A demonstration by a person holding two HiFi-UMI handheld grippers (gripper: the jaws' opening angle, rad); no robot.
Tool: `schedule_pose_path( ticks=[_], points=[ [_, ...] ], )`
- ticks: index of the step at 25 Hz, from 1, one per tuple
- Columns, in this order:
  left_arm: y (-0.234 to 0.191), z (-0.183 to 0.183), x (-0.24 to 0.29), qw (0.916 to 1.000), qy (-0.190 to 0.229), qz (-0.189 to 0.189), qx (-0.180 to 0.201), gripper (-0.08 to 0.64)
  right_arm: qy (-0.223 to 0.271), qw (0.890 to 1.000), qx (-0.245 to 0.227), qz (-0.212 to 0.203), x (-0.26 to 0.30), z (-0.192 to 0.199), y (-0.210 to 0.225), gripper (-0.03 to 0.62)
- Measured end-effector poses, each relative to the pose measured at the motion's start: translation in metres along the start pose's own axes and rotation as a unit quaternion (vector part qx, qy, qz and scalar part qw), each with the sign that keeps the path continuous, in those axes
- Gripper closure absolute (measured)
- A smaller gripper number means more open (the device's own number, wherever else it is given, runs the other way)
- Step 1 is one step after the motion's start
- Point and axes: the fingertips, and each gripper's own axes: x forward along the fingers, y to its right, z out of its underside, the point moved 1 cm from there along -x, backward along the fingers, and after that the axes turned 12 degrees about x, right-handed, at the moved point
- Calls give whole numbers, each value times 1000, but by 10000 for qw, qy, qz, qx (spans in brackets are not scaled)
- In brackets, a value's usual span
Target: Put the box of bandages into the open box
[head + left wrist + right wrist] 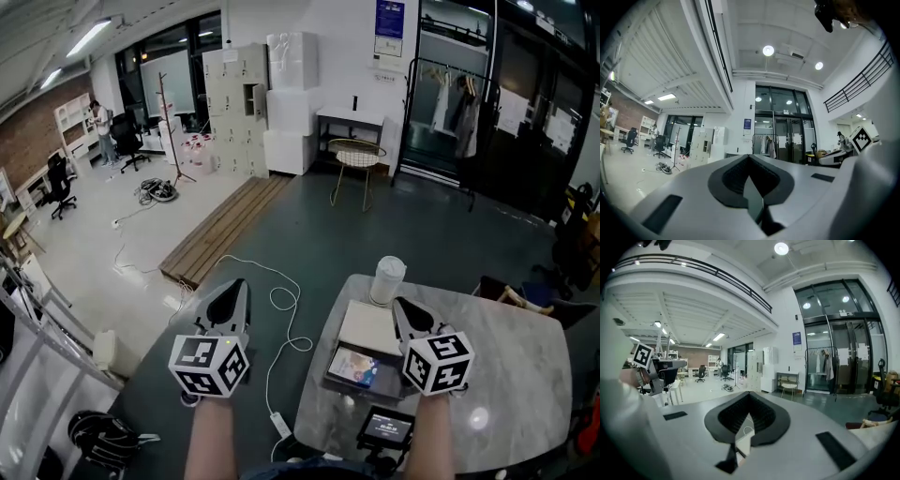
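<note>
1. The left gripper (236, 285) and the right gripper (399, 303) are held up side by side. In each gripper view the jaws are seen pressed together, with nothing between them.
2. Below the right gripper a rounded table (511, 375) of pale grey, marble-like stone is seen. Its near side is cut off by the frame.
3. Near that edge a small dark device (384, 428) with a lit screen is set. Its text is too small to be read.
4. The box of bandages (354, 366), flat and colourfully printed, lies inside the open box (386, 373). This is a dark shallow tray, partly hidden by the right gripper's marker cube.
5. A white cylinder (387, 279) stands upright at the table's far edge.
6. The dark, smooth floor is crossed by a looped white cable (281, 300), and long wooden planks (225, 230) lie farther off.
7. Against the far wall a wire chair (356, 157), pale lockers (236, 108) and a clothes rail (448, 103) are ranged. A brick wall (33, 131) is seen at the left.
</note>
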Motion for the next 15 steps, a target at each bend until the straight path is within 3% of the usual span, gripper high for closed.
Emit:
schedule_pose_path(
  ticks=[4,15],
  points=[
    [4,-17,4,9996,253,79,48,549,345,9990,-278,-94,-10,-22,-10,568],
    [16,-33,2,9980,571,275,13,549,738,9959,-509,-99,-36,-41,-25,568]
  ],
)
